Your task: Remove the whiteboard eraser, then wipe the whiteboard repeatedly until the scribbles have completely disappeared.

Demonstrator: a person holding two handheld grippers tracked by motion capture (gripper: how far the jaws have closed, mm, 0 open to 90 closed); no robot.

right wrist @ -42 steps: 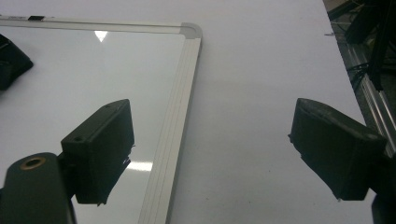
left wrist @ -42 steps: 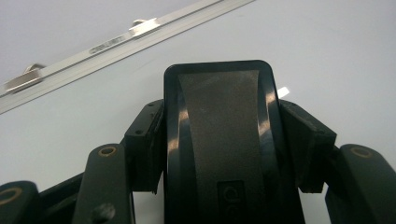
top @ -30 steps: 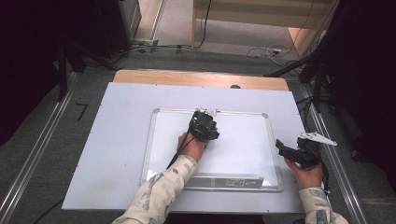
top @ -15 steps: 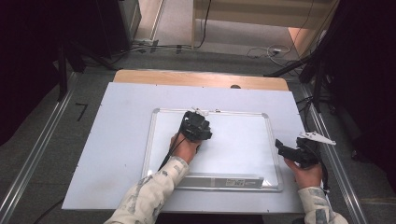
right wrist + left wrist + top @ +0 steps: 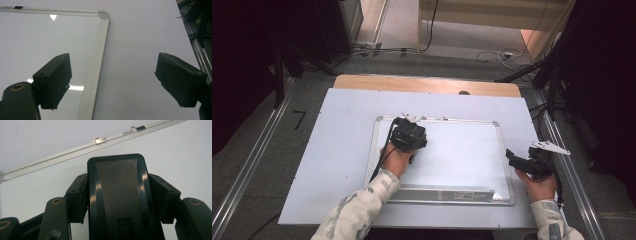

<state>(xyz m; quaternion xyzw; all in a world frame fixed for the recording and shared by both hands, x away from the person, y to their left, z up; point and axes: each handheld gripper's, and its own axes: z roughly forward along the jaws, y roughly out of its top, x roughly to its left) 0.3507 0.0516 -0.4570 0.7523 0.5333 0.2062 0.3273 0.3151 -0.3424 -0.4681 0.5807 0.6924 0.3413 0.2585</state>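
- Eraser (image 5: 117, 197), black with a grey felt face, clamped between the jaws of the left gripper (image 5: 408, 134), pads pressed on both its sides.
- Held over the upper left part of the whiteboard (image 5: 462, 150), close to its top frame and metal clips (image 5: 100, 140).
- Right gripper (image 5: 112, 85) spread wide, nothing between the jaws, hovering just off the whiteboard's right edge.
- Whiteboard flat on a pale table sheet (image 5: 337, 150).
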